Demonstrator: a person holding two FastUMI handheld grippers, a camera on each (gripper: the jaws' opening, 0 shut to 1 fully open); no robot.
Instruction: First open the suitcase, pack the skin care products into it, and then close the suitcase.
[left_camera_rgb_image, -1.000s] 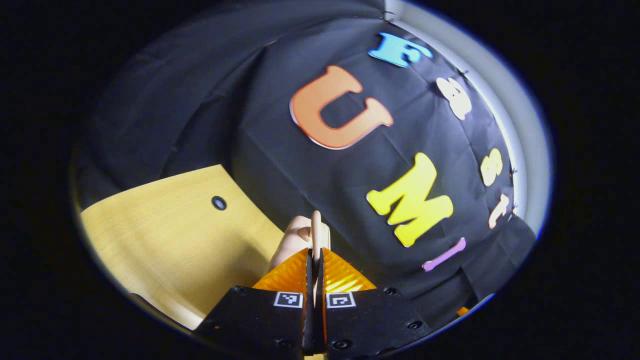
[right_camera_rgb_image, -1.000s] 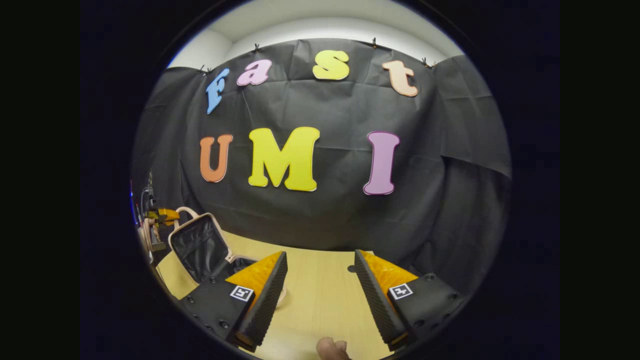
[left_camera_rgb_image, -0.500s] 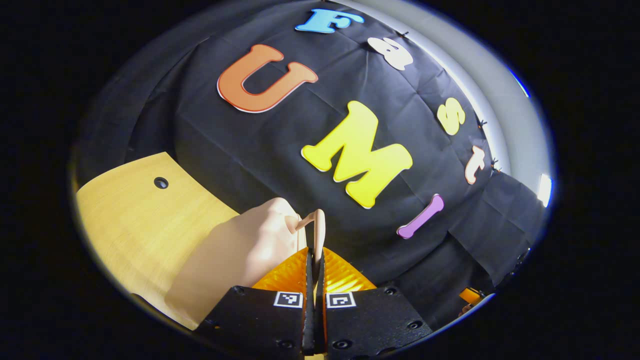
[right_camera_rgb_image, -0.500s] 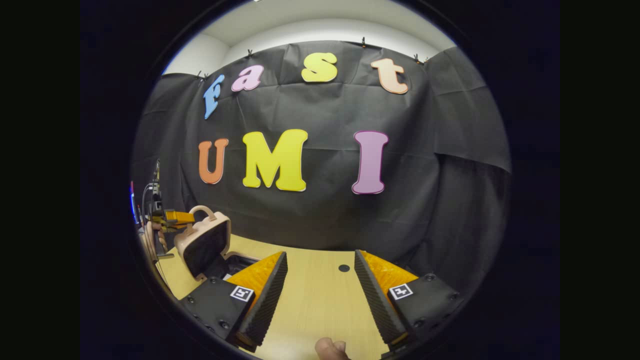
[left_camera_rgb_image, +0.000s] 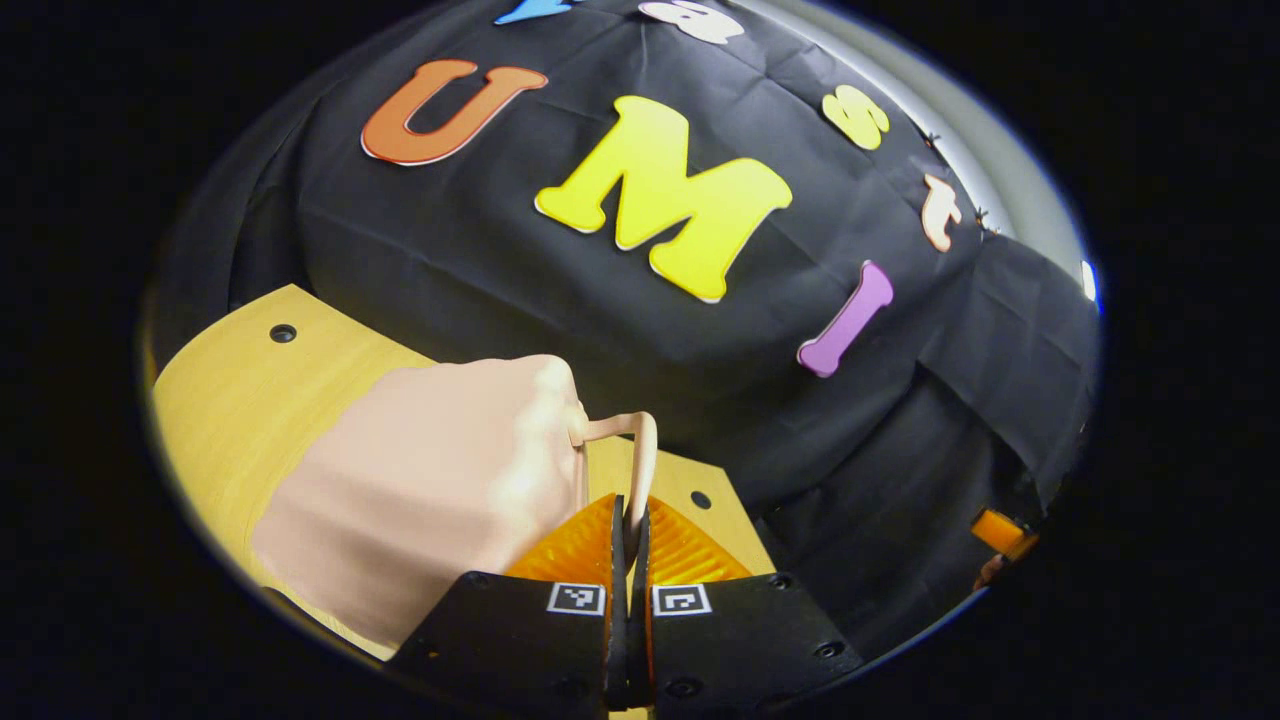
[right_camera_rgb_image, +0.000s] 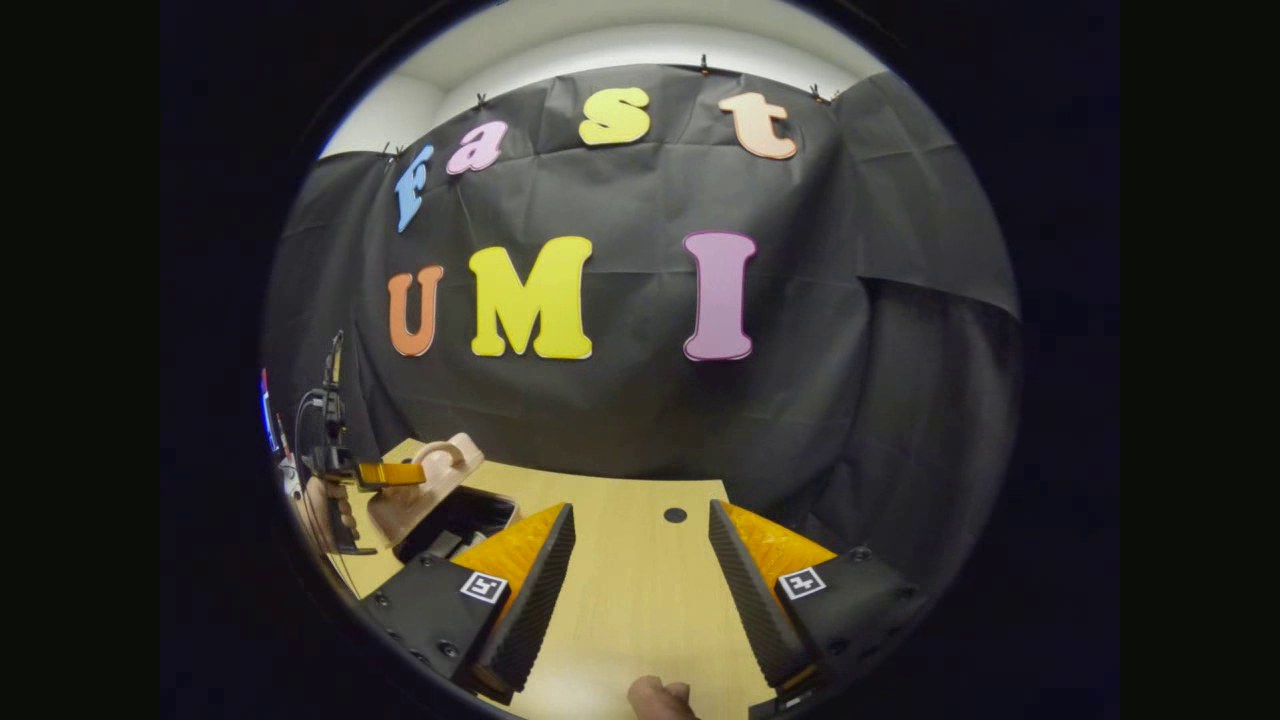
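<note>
Table (right_camera_rgb_image: 640, 600): light wood, runs from the near edge back to the booth's black wall.

Suitcase (left_camera_rgb_image: 420, 490): pale pink, at the table's left end as the right gripper view has it. Lid (right_camera_rgb_image: 420, 495) is much lower than half a second ago; a second ago it stood nearly upright with the dark lining facing the right gripper. Now it tilts well forward over the dark open base (right_camera_rgb_image: 460, 515), a gap still between them, not yet shut. Long axis of the lid runs from the hinge side at lower left up to the handle end; in the left gripper view its outer shell faces up toward the camera.

Handle (left_camera_rgb_image: 630, 450): thin pink loop on the lid's top edge, pointing away from the shell toward the wall.

Left gripper (left_camera_rgb_image: 627, 520): fingers pressed together on the handle, no gap visible, and it has come down with the lid. In the right gripper view a hand (right_camera_rgb_image: 330, 510) holds it.

Right gripper (right_camera_rgb_image: 640, 560): jaws wide apart, holding nothing, hovering over bare table, about where it was.
</note>
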